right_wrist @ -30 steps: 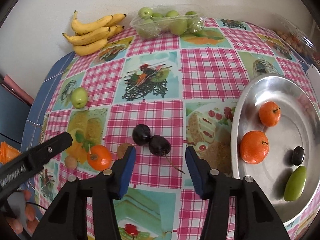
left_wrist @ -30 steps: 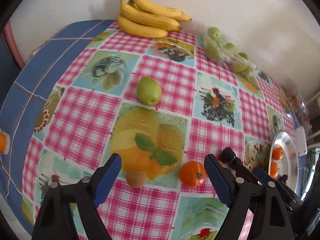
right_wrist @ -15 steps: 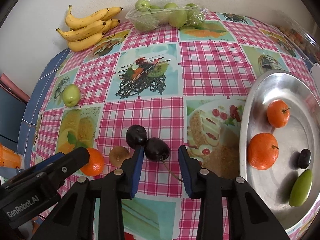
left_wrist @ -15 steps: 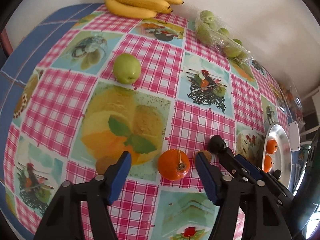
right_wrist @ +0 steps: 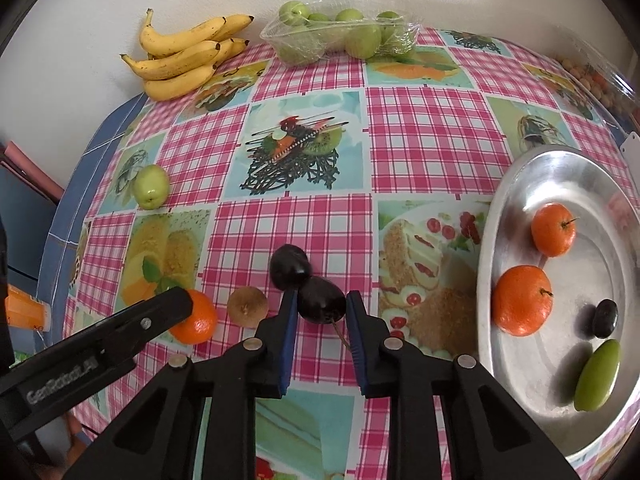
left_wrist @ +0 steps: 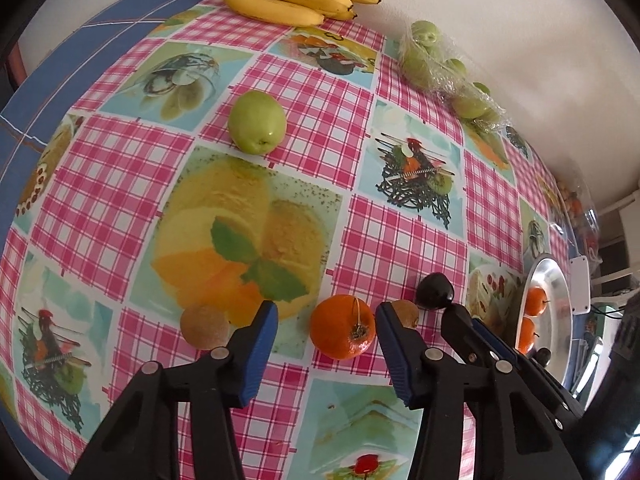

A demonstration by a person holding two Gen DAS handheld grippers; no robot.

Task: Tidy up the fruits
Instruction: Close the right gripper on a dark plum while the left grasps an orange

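Jaws close over a checked tablecloth against a white wall.

Kiwi crowding tangerine

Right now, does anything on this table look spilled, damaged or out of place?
Nothing spilled or damaged. Loose fruit just sits scattered on the tablecloth outside the metal tray: a green apple, two kiwis, an orange and two dark plums, awaiting sorting.

Right gripper clamps a dark plum — tablecloth beneath.
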